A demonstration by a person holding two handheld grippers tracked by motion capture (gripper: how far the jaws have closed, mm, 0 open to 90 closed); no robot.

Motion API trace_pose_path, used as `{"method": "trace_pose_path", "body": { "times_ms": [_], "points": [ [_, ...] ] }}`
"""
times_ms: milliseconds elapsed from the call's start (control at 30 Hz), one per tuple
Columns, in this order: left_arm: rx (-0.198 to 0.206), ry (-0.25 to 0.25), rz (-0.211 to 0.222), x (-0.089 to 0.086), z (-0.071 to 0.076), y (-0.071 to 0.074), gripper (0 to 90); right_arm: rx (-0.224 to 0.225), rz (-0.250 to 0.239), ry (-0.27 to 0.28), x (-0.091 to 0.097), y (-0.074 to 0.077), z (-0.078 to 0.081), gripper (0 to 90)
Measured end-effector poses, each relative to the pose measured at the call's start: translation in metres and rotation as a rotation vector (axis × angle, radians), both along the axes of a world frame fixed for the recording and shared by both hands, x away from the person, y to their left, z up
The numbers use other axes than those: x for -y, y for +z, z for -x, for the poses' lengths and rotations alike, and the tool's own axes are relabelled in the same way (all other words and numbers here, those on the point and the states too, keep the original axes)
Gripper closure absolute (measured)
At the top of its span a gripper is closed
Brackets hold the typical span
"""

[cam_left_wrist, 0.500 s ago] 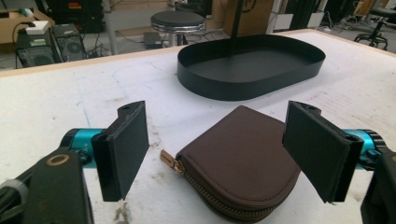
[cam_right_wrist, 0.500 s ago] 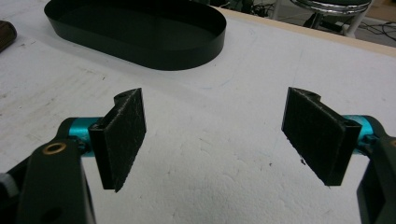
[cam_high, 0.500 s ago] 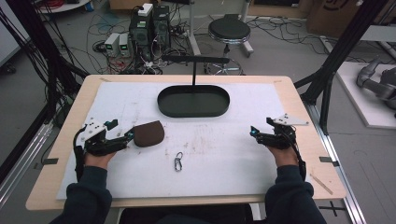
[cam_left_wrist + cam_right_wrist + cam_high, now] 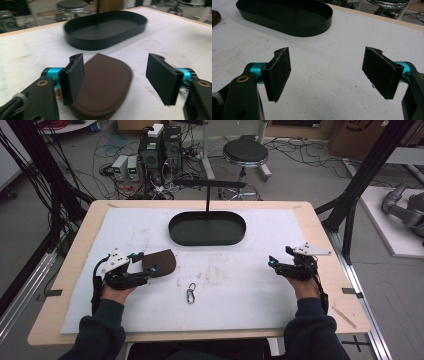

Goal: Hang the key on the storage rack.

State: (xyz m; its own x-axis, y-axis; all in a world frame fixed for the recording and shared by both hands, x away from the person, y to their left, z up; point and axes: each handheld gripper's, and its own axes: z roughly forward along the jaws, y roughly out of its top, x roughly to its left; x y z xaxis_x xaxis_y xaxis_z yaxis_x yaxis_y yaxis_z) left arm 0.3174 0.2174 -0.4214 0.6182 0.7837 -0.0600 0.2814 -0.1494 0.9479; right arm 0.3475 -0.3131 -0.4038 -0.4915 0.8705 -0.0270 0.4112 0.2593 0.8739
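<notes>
A brown, flat, rounded pouch (image 4: 162, 261) lies on the white mat left of centre. My left gripper (image 4: 146, 263) points right at it, open, its jaws set either side of the pouch's near end (image 4: 105, 85) without pressing it. A small metal carabiner (image 4: 191, 293) lies on the mat near the front middle. At the right side my right gripper (image 4: 278, 265) rests low over bare mat, open, with nothing between its pads (image 4: 278, 72). A black oval tray (image 4: 175, 232) sits at the back middle, empty.
A thin black T-shaped post (image 4: 207, 195) rises from the tray's far side. The tray's wall (image 4: 100, 45) stands just beyond the pouch and ahead left of the right gripper (image 4: 294, 31). The white mat (image 4: 240, 285) covers most of the wooden table (image 4: 320, 225).
</notes>
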Motion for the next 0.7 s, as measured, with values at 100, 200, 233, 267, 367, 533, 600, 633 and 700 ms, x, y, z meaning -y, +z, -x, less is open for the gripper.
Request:
{"method": "trace_pose_path", "body": {
  "times_ms": [100, 200, 233, 267, 367, 533, 600, 633, 700],
  "points": [
    [-0.009, -0.057, 0.002, 0.008, 0.002, 0.000, 35.7, 0.001, 0.006, 0.003, -0.002, 0.001, 0.001, 23.3],
    [-0.030, -0.104, 0.018, 0.017, 0.004, -0.001, 37.8, 0.006, 0.018, 0.009, -0.004, 0.002, 0.002, 23.5],
    [-0.039, -0.124, 0.014, 0.020, 0.005, -0.001, 39.5, 0.005, 0.017, 0.010, -0.005, 0.002, 0.003, 23.7],
    [-0.060, -0.152, 0.009, 0.025, 0.006, -0.002, 41.3, 0.006, 0.013, 0.007, -0.005, 0.003, 0.005, 23.9],
    [-0.078, -0.188, 0.000, 0.032, 0.007, -0.004, 45.6, 0.010, 0.017, 0.010, -0.006, 0.003, 0.005, 24.0],
    [-0.118, -0.269, -0.037, 0.051, 0.008, -0.009, 49.9, 0.007, 0.019, 0.013, -0.006, 0.002, 0.004, 24.4],
    [-0.128, -0.289, -0.039, 0.059, 0.009, -0.011, 50.9, 0.005, 0.016, 0.014, -0.006, 0.002, 0.004, 24.4],
    [-0.128, -0.308, -0.055, 0.067, 0.009, -0.012, 50.9, 0.002, 0.014, 0.013, -0.006, 0.002, 0.003, 24.4],
    [-0.137, -0.322, -0.063, 0.075, 0.010, -0.013, 50.9, 0.000, 0.017, 0.013, -0.005, 0.001, 0.003, 24.4]
  ]
}}
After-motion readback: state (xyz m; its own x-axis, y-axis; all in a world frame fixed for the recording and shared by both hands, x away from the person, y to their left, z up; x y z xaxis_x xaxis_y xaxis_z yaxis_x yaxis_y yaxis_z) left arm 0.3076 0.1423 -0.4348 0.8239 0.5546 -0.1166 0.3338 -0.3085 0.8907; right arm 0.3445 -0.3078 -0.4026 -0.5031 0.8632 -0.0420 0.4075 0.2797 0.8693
